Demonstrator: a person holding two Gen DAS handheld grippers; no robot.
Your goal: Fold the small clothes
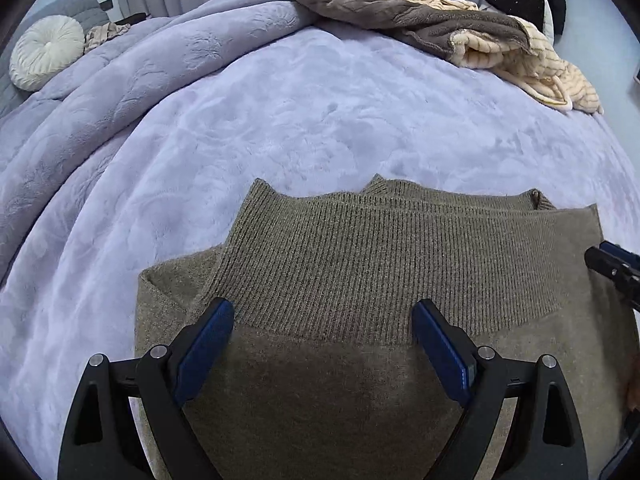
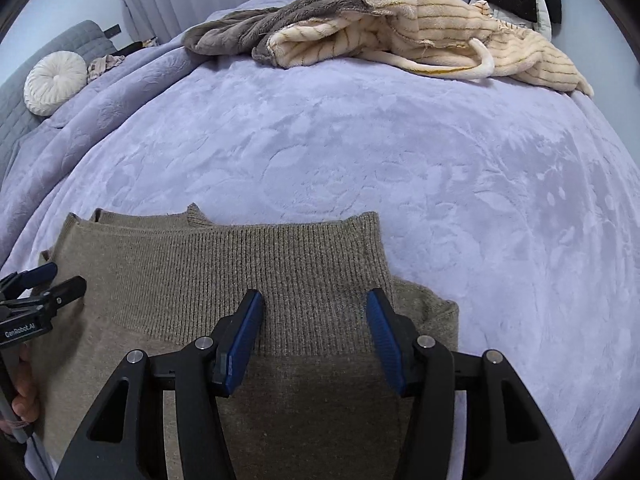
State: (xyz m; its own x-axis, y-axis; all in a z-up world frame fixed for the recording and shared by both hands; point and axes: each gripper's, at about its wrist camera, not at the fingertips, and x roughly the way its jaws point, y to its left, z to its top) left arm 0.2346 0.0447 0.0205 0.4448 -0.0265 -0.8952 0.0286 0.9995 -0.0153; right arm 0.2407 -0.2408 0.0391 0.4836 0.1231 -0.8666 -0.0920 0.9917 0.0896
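Your left gripper (image 1: 323, 322) and right gripper (image 2: 315, 312), both spread and grasping nothing, hover over the folded olive-brown knit sweater (image 1: 360, 264), ribbed band uppermost, lying flat on the lavender plush blanket (image 1: 280, 120).

A: How are the left tongs (image 1: 323, 318)?

B: Wide open. The two blue pads (image 1: 206, 350) are far apart and hold nothing.

A: And the right tongs (image 2: 315, 312)?

B: Open too, just not as wide. Both point the same way, side by side. A bare hand (image 2: 24, 394) holds the left handle.
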